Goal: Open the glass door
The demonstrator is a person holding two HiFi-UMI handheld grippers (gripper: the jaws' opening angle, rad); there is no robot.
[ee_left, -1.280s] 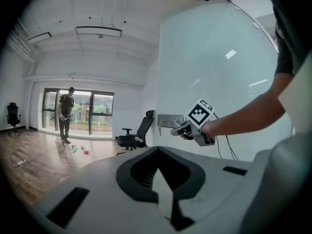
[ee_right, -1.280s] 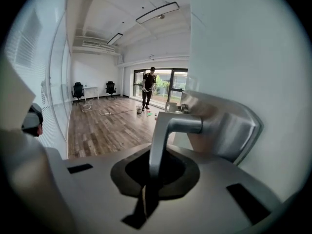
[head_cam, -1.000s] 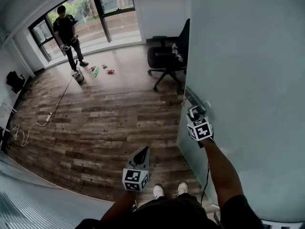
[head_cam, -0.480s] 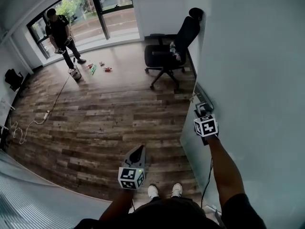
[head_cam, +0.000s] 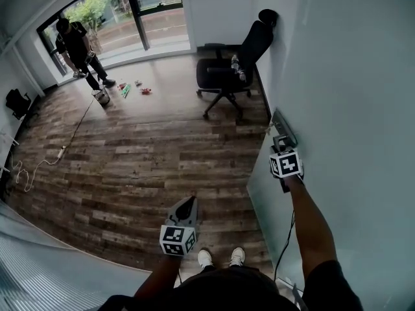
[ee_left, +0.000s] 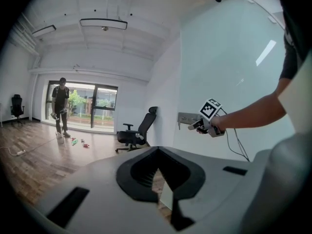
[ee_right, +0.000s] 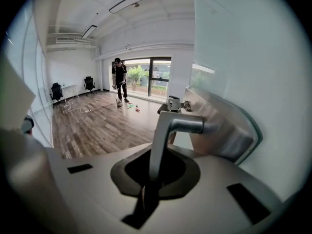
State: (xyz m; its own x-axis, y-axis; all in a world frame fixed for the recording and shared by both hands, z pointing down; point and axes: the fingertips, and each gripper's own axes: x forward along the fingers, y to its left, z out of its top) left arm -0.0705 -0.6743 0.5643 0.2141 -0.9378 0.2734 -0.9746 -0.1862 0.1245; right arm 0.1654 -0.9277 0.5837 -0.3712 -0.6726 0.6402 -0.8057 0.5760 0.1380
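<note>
Right gripper [ee_right: 148, 186]: the jaws are closed on the lever of the door handle [ee_right: 168, 130], which runs down between them in the right gripper view. In the head view the right gripper [head_cam: 280, 142] is held against the glass door [head_cam: 350, 89], close to its near edge, with the marker cube [head_cam: 286, 163] behind it.

Left gripper [ee_left: 163, 194]: the jaws are drawn together to a narrow slit and nothing is held. In the head view the left gripper [head_cam: 189, 205] is held well apart from the glass door, to its left, above the floor [head_cam: 130, 154].

Glass door: a pale frosted panel fills the right side of the head view.

Door handle: a silver lever is mounted on a metal plate [ee_right: 219, 126] fixed to the glass door near its edge. The plate is also seen in the left gripper view [ee_left: 186, 118].

Office chair [head_cam: 227, 70]: black, placed beyond the far end of the glass door, close to the wall.

Floor: wood planks extend to the left of the glass door.

Second person [head_cam: 74, 41]: stands far from the glass door, in front of the windows [head_cam: 149, 11]. Small items [head_cam: 133, 86] lie on the floor nearby.
</note>
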